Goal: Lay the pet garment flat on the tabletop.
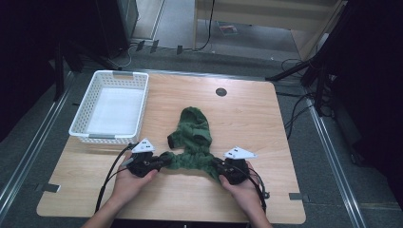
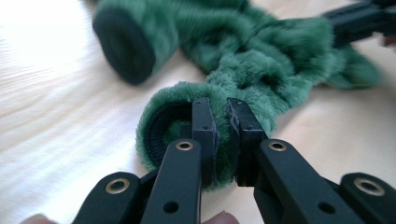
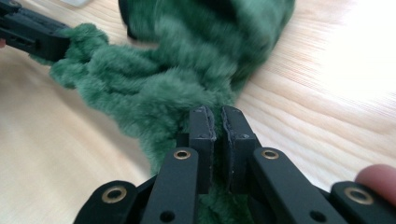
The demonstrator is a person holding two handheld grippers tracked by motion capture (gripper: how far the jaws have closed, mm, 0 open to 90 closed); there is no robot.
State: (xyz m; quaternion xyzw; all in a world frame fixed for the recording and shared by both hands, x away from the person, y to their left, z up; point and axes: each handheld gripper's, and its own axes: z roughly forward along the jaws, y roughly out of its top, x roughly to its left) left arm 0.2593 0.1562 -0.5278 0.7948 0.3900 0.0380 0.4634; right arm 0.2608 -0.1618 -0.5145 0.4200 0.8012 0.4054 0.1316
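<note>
A fuzzy green garment [image 1: 192, 137] lies bunched on the wooden table [image 1: 247, 118], its near hem stretched between both grippers. My left gripper [image 1: 164, 160] is shut on the hem's left end; in the left gripper view the jaws pinch green fleece [image 2: 261, 65] beside a dark-lined cuff opening, left gripper [image 2: 223, 105]. My right gripper [image 1: 217, 163] is shut on the hem's right end, and the right gripper [image 3: 218, 112] clamps a thin fold of the garment [image 3: 187, 60]. A second dark cuff [image 2: 123, 44] lies farther off.
A white slotted basket [image 1: 111, 107] stands at the table's far left. A round cable hole [image 1: 221, 91] sits near the far edge. Cables trail from both grippers toward the near edge. Bare wood lies to the right of the garment.
</note>
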